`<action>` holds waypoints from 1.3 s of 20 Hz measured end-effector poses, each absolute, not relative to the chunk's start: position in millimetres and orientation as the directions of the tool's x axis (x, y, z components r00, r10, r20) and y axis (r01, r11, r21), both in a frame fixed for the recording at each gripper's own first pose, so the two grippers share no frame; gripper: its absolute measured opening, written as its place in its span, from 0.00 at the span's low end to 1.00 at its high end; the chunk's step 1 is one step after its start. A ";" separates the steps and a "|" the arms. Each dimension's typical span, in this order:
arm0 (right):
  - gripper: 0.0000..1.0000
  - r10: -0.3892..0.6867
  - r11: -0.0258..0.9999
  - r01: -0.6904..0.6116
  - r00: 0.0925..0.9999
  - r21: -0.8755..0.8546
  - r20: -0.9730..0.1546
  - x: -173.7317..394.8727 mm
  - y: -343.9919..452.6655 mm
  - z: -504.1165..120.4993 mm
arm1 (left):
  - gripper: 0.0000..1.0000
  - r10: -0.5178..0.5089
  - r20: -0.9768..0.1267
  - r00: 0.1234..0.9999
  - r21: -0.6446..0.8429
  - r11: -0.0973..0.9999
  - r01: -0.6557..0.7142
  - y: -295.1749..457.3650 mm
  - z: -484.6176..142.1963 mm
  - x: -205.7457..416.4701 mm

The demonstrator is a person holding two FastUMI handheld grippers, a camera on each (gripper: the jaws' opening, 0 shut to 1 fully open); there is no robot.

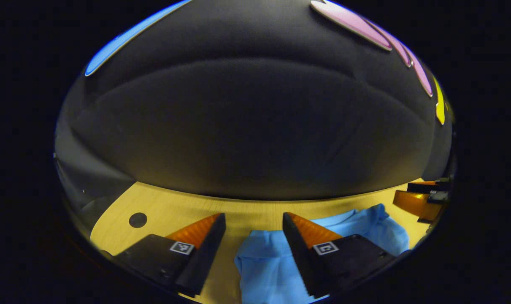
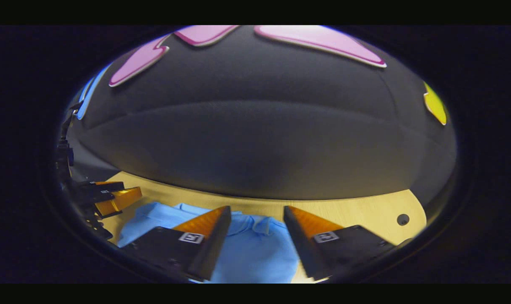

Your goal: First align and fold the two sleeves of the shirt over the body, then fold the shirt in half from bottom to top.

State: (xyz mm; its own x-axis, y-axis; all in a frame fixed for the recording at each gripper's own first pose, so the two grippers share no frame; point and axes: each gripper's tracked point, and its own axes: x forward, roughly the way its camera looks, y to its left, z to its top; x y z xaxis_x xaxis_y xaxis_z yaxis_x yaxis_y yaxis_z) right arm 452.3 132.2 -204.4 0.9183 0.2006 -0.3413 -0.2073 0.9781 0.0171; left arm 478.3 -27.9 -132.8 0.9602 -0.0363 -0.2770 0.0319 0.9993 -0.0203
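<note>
Left gripper view: your left gripper (image 1: pixel 254 219) hangs wide open, holding nothing, above blue shirt (image 1: pixel 272 261) bunched on wooden table (image 1: pixel 162 207); bare wood left, right gripper (image 1: pixel 424 198) at far right edge.

Right gripper view: right gripper spread wide, empty, over shirt collar (image 2: pixel 255 226); bare tabletop right, left gripper (image 2: pixel 112 196) beside shirt's left edge.

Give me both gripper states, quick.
Left gripper: open, holding nothing, above the blue shirt.
Right gripper: open, holding nothing, above the same shirt.
</note>
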 end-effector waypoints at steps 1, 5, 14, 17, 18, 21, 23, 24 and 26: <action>0.97 0.191 0.980 -0.200 0.924 0.008 -0.331 442.3 126.1 -197.6 | 0.98 -0.044 -0.246 0.968 -0.008 0.999 0.044 -27.4 -119.3 463.0; 1.00 0.137 0.988 -0.152 0.954 -0.034 -0.268 394.2 114.2 -155.6 | 1.00 -0.071 -0.138 0.988 0.021 0.997 0.075 -30.4 -61.9 394.3; 0.95 0.091 0.995 -0.096 0.990 -0.037 -0.110 243.2 107.5 -39.8 | 0.99 -0.135 0.061 0.989 0.040 0.990 0.133 -23.9 58.6 185.8; 0.98 0.091 0.995 -0.092 0.994 -0.024 -0.059 187.2 106.7 -10.5 | 1.00 -0.144 0.083 0.986 0.006 0.990 0.144 -14.0 76.8 114.5; 0.98 0.090 0.995 -0.091 0.995 -0.027 -0.043 166.9 107.1 -2.4 | 0.99 -0.147 0.091 0.985 0.001 0.989 0.148 -11.3 81.5 92.8; 0.98 0.099 0.995 -0.100 0.995 -0.021 -0.029 113.6 107.7 8.5 | 0.99 -0.142 0.099 0.985 0.006 0.990 0.142 -0.4 86.5 30.8; 0.98 0.100 0.995 -0.100 0.995 -0.017 -0.028 83.1 106.9 12.2 | 0.99 -0.146 0.086 0.986 -0.003 0.989 0.146 2.1 83.3 -5.7; 0.98 0.105 0.994 -0.105 0.994 -0.009 -0.027 68.6 108.0 13.0 | 0.99 -0.147 0.080 0.986 -0.009 0.989 0.148 3.6 81.7 -22.7; 0.98 0.123 0.992 -0.123 0.992 0.003 -0.024 39.7 111.9 13.9 | 0.99 -0.138 0.063 0.988 -0.006 0.990 0.139 9.3 69.3 -43.8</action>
